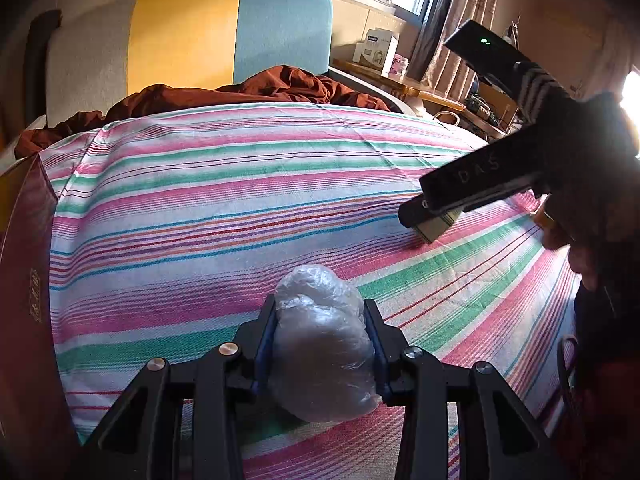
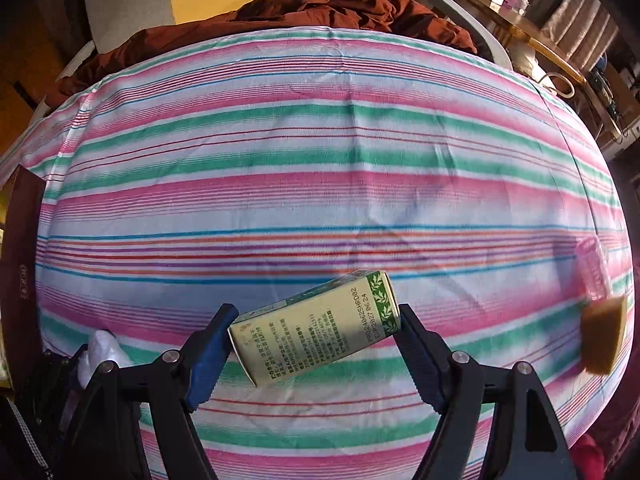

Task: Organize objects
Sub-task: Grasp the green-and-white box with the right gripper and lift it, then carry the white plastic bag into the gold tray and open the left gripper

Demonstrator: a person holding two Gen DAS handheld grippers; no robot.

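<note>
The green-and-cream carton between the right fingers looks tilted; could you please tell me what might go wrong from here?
1. The carton sits skewed between the right gripper fingers, held by its ends, so it may pivot or slip onto the striped sheet.
2. The left gripper squeezes a soft plastic-wrapped bundle; the slick film could let it slide out.
3. A tan block and pink item lie close by and might be knocked.

On the striped bed (image 2: pixel 320 152): one plastic bundle (image 1: pixel 324 344), one green carton (image 2: pixel 316 324), one tan block (image 2: pixel 604 336) and one pink item (image 2: pixel 592 268) near its right edge.
</note>
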